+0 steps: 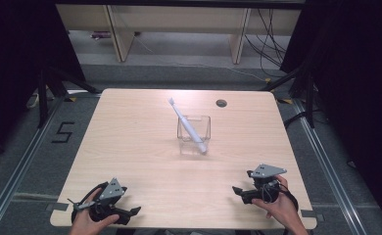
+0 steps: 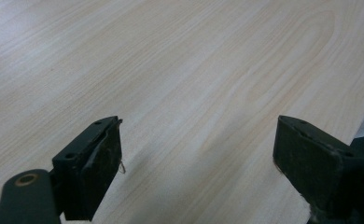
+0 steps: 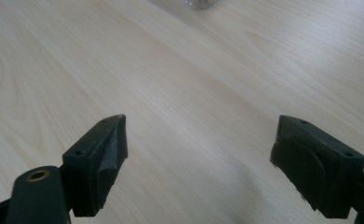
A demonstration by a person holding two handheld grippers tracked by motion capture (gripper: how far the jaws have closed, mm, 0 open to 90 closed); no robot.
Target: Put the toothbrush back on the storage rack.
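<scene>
Both grippers rest wide open near the lower edge of the table (image 1: 130, 127).
At lower left, the left gripper (image 1: 130, 211) gapes empty; a white toothbrush (image 1: 186, 125) leans in a clear glass cup (image 1: 194, 135) at frame centre; at lower right, the right gripper (image 1: 238, 191) is spread wide, holding nothing.

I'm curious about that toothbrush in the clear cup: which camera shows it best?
The high view: the toothbrush leans whole in the clear cup, bristles up. The right gripper view catches just a blurred bit of the cup at its top edge; the left gripper view looks at bare table.
</scene>
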